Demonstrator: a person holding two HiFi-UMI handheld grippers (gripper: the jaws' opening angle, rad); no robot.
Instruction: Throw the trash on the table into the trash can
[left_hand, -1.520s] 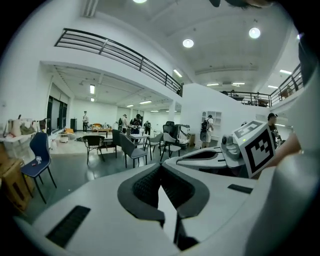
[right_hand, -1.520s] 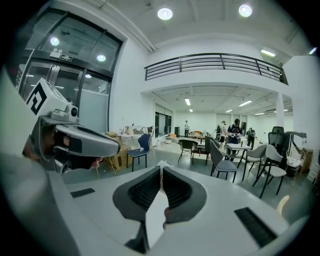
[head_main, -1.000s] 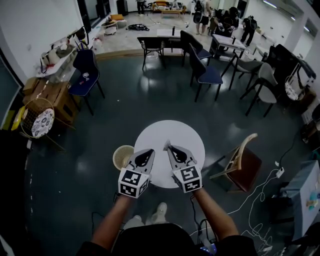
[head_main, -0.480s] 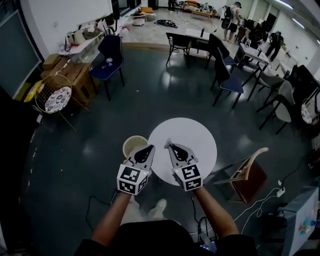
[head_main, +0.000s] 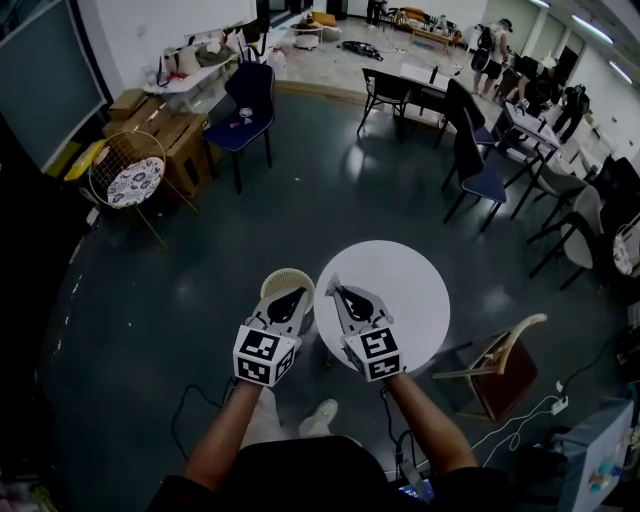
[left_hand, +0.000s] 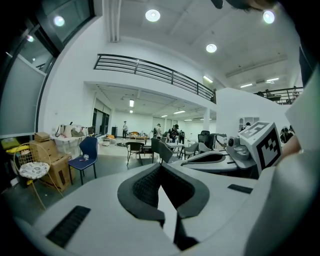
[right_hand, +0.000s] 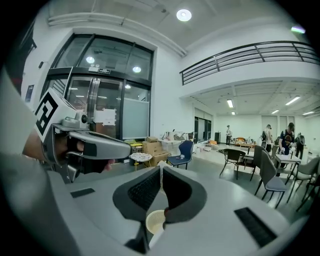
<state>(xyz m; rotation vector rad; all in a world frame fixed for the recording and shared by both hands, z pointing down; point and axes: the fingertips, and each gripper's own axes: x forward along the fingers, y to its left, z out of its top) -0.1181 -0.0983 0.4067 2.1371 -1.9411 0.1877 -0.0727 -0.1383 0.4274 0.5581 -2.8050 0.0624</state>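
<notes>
I read both claws as pinched closed, nothing in either. Left claw (head_main: 298, 291) is over the bin (head_main: 283, 281), right claw (head_main: 334, 290) over the round white surface's (head_main: 400, 280) left edge. Bin's on the floor, just beside the surface.

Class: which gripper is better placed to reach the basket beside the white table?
Probably the left: the left gripper overlaps the basket, while the right gripper sits over the white table. Both are shut, empty.

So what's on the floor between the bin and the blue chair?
Nothing. In the head view, the stretch of dark floor between the bin and the blue chair is bare.
</notes>
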